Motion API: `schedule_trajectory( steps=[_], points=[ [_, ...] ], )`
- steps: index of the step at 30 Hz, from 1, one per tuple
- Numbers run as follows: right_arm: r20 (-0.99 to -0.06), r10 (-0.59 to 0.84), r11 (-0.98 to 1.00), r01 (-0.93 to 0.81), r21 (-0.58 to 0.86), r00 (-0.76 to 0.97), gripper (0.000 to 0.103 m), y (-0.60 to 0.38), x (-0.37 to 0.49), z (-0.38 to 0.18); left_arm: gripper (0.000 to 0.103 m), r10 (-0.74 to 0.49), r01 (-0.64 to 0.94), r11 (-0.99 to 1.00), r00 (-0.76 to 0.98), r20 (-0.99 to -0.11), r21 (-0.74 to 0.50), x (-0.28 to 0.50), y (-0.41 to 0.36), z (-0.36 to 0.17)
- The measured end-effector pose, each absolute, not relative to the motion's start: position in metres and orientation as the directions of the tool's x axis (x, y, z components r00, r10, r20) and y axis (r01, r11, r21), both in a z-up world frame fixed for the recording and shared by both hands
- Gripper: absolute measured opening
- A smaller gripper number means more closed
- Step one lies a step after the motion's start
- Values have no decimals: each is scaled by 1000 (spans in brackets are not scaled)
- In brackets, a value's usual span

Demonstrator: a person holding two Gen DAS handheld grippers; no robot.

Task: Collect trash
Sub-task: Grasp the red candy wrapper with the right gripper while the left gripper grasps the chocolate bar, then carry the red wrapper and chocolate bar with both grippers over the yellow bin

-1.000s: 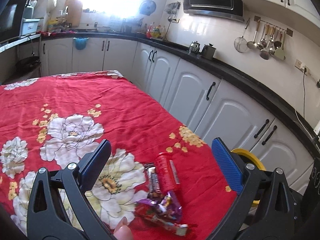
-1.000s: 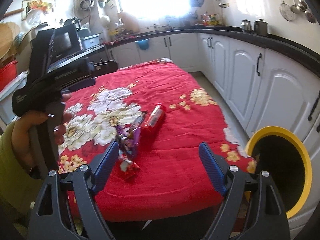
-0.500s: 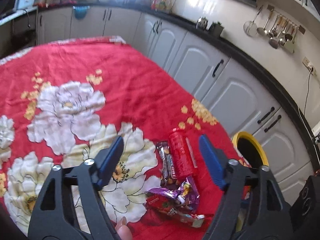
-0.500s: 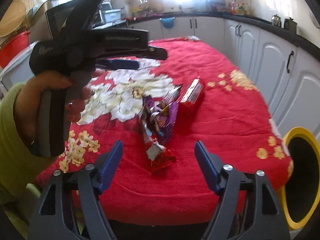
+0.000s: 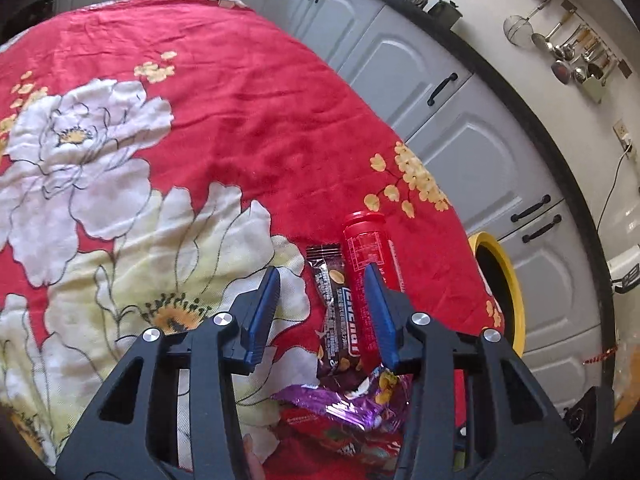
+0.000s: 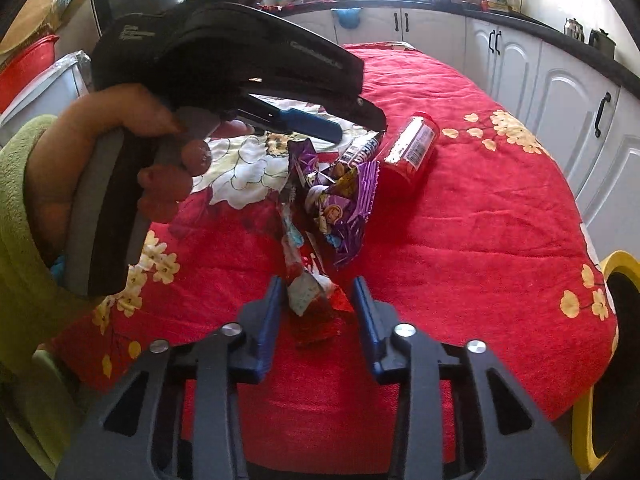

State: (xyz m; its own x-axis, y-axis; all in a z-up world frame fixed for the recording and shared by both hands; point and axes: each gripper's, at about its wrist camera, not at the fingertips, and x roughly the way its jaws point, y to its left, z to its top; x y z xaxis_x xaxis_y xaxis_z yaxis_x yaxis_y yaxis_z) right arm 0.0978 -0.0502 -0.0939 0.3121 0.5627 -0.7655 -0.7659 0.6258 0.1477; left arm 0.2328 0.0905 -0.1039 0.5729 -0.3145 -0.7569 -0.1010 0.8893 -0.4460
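Trash lies bunched near the table's right edge on a red flowered cloth (image 5: 248, 92): a red tube (image 5: 366, 248), a brown bar wrapper (image 5: 334, 312) touching its side, a purple wrapper (image 6: 340, 204) and a red wrapper (image 6: 316, 308) nearest the table's front edge. The left gripper (image 5: 322, 308) is spread, its blue pads either side of the brown bar wrapper, the right pad overlapping the tube; contact cannot be told. The right gripper (image 6: 316, 310) is also spread, pads flanking the red wrapper's end, not clenched on it. A hand (image 6: 132, 152) in a green sleeve (image 6: 18, 216) grips the left gripper's handle. The yellow-rimmed bin (image 5: 502, 288) stands beside the table by the white cabinets (image 5: 472, 152)
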Motion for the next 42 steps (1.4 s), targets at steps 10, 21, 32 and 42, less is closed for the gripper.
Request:
schedule_trajectory(
  steps=[10, 21, 32, 42],
  points=[
    [-767, 583, 573, -805, 152, 269, 7, -56, 85, -90, 16, -290, -83, 913, 556, -779, -399, 235, 92, -115],
    [-738, 624, 547, -818, 178, 257, 6, -67, 79, -72, 10, -204, -112, 932, 624, -754, -344, 208, 111, -101],
    [-699, 645, 567, -806, 168, 308, 6, -78, 83, -47, 10, -146, -82, 952, 726, -672, -295, 180, 113, -51],
    [-655, 634, 646, -747, 158, 410, 6, -116, 99, -21, 10, -172, -4, 961, 773, -611, -276, 174, 82, -15]
  ],
)
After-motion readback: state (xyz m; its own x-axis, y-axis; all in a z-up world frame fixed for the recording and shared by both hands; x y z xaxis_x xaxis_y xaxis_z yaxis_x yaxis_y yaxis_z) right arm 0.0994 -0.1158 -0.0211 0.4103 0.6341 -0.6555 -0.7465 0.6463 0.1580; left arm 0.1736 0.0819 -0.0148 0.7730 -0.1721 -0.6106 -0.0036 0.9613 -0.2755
